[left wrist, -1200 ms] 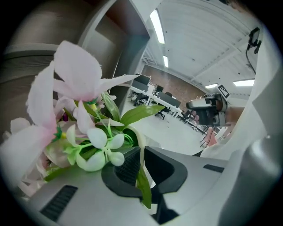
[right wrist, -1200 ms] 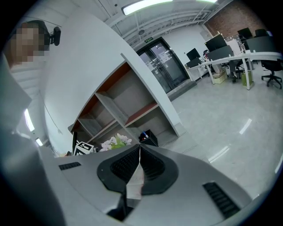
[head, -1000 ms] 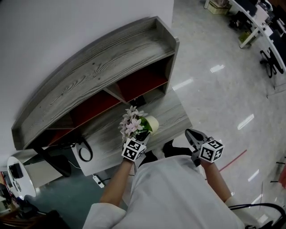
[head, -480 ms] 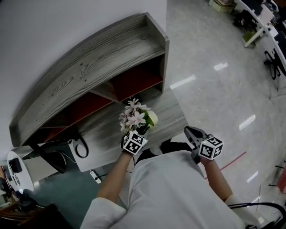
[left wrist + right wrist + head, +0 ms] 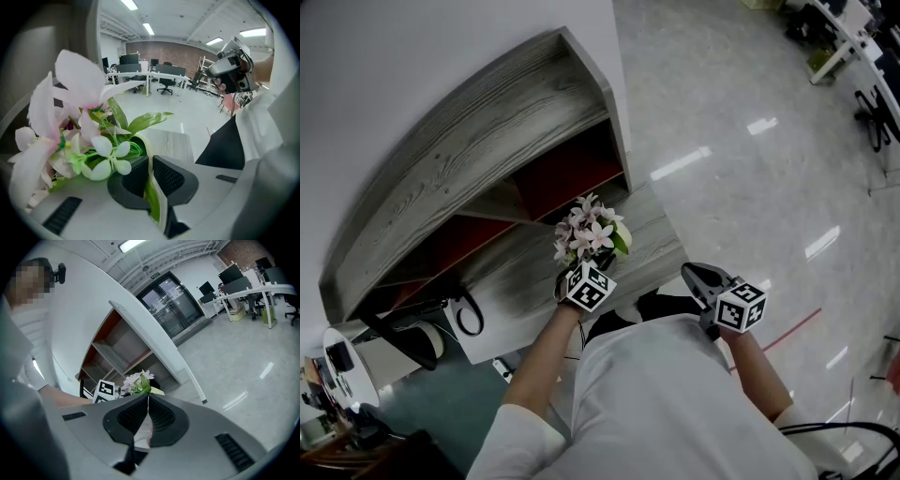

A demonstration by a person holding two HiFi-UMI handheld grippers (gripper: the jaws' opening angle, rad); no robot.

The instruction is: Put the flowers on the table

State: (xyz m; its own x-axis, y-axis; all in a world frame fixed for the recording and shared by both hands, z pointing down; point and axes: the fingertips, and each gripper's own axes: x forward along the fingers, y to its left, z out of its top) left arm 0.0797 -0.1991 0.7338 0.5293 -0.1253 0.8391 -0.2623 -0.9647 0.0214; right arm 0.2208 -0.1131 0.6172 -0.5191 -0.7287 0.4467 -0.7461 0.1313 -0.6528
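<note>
A bunch of pale pink flowers with green leaves stands in a pale wrapper. My left gripper is shut on that wrapper's edge and holds the bunch over the grey wooden table. In the left gripper view the flowers fill the left half, and the table lies beyond them. My right gripper hangs at the right, off the table's edge above the floor, its jaws closed with nothing between them. The flowers also show just above the right gripper in its own view.
A grey hutch with red-backed compartments stands along the table's far side against the white wall. A black cable loop lies on the table's left part. Glossy floor spreads to the right, with office desks and chairs beyond.
The left gripper has carried the flowers a little farther over the table toward the hutch. The right gripper stays where it was. The head view has shifted slightly.
</note>
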